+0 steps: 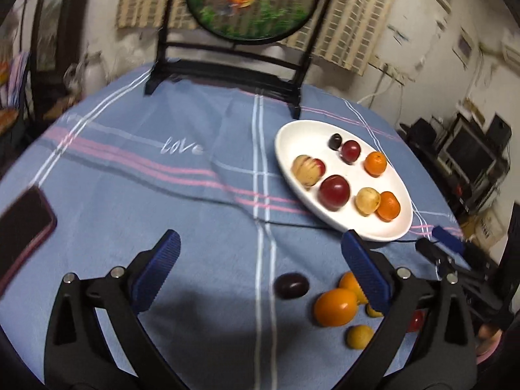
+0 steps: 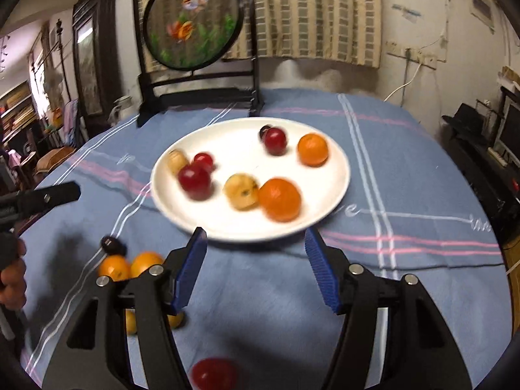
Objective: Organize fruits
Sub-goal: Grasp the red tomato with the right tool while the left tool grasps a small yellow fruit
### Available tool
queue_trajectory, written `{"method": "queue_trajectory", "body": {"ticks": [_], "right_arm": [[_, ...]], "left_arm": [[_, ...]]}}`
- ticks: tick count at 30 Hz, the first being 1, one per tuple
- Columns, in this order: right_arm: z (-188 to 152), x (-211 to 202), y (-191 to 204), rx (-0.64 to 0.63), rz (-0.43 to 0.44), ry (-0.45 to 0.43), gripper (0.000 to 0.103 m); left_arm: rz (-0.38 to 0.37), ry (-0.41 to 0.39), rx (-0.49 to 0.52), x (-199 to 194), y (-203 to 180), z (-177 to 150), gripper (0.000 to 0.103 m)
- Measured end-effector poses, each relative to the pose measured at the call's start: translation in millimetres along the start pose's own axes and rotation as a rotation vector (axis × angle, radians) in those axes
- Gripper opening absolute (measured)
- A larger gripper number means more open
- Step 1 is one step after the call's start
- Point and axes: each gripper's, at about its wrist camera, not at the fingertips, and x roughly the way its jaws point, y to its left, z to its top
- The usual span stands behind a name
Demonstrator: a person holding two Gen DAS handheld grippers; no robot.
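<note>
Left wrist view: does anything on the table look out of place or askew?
Several fruits lie loose on the tablecloth short of the white plate: a dark plum, oranges and a small yellow fruit. A phone sits at the left edge.

Plate (image 2: pixel 328 195) holds fruits; loose fruits (image 1: pixel 334 305) lie before it.

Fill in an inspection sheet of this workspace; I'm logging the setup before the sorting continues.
Surface: round table under a blue plaid tablecloth.
Job's things: white plate holding eight fruits; loose on the cloth, a dark plum, oranges, a red fruit.
Clutter: phone at the table's edge.
Grippers: left hand-held gripper open, empty; right hand-held gripper open, empty.
Cables: thin dark cable beside the plate; white wall cable.
Surroundings: round goldfish screen on a stand, curtain, shelves.
</note>
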Motion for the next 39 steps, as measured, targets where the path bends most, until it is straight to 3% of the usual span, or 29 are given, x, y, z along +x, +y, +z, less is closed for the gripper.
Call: {"method": "queue_trajectory", "body": {"ticks": [3,7,19,28,34,39], "right_arm": [[-4.3,-5.4,2.7,0.0,0.002,-0.008,0.063],[-7.7,-9.6,0.4,0.016,0.001,-0.006,0.063],[-35.2,-36.9,-12.6,0.082,0.028,0.001,0.063],[-47.4,-32.8,11.1,-0.054,0.082,0.107,0.063],[-54.6,-26.9,13.6,-0.062,0.1,0.185,0.063],[-62.3,-22.1,15.4,-0.073,0.097,0.237,0.047]], "left_arm": [[0.037,0.009,-0.01,1.7,8.4,-6.0,0.101],[0.071,0.009,0.062,1.3,-0.2,-12.0,0.101],[0.071,0.018,0.147,-4.4,-11.2,-22.8,0.101],[0.112,0.02,0.209,-3.1,-18.1,-30.3,0.101],[0.12,0.027,0.218,-2.2,-19.0,-32.7,0.101],[0.132,0.026,0.228,-1.4,-20.0,-33.4,0.101]]}}
